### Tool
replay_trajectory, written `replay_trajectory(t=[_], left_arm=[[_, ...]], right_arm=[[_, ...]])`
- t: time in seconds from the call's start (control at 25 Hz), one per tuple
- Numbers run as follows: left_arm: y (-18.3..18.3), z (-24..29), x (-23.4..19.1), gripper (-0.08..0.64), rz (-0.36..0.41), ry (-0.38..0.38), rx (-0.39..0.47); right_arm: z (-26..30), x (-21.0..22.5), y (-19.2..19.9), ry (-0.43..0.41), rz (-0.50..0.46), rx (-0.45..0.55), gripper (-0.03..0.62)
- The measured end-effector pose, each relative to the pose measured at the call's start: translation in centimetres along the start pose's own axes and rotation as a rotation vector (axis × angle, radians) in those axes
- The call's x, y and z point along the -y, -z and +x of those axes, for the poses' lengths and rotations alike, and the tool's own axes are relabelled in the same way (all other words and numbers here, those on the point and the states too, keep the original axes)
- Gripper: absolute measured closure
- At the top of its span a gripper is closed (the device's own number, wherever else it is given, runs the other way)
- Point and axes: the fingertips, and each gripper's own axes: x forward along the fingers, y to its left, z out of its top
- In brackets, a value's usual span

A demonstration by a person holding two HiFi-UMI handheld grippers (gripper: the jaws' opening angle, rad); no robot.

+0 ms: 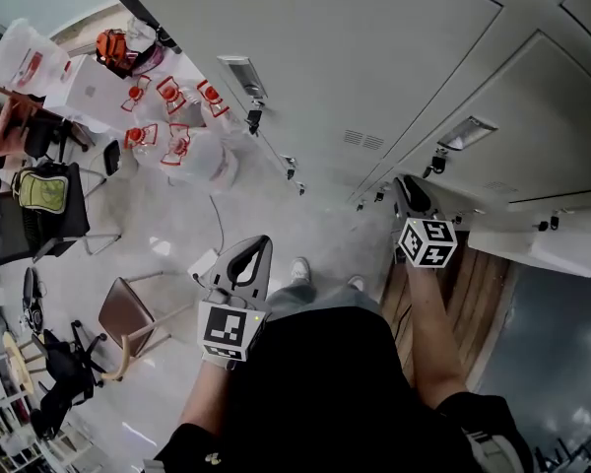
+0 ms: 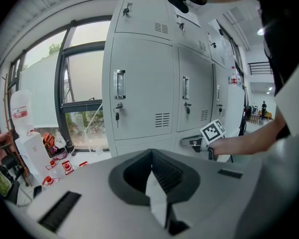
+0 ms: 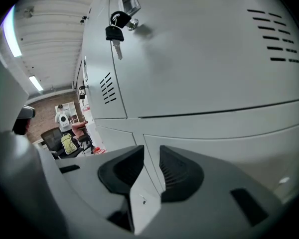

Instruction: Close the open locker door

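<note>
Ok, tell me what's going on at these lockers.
A person faces a bank of pale grey metal lockers, a handheld gripper in each hand. The right gripper is held close to the locker fronts, jaws apart with nothing between them, below a black-headed key hanging in a lock. The left gripper hangs low by the body, shut and empty. Neither gripper is visibly touching a door.
</note>
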Motion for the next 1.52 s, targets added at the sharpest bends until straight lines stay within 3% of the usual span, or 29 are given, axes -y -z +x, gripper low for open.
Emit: replay_trajectory(t=[0.44,0.92,1.52], left_arm=[[-2.4,3.3,2.3,0.538,0.058,0.235,0.054],[-5.7,6.5,8.9,0.538,0.136,0.552,0.112],[-10.5,6.8,18.6,0.538,0.190,0.768,0.178]], right_arm=[[-6.3,-2.9,-4.1,0.020,-0.034,0.081,0.490],[-17.0,-5.3,-8.3,0.170,-0.038,0.212,0.500],[-28.0,-4.6,-12.0,0.292,-0.099,0.297,0.500]])
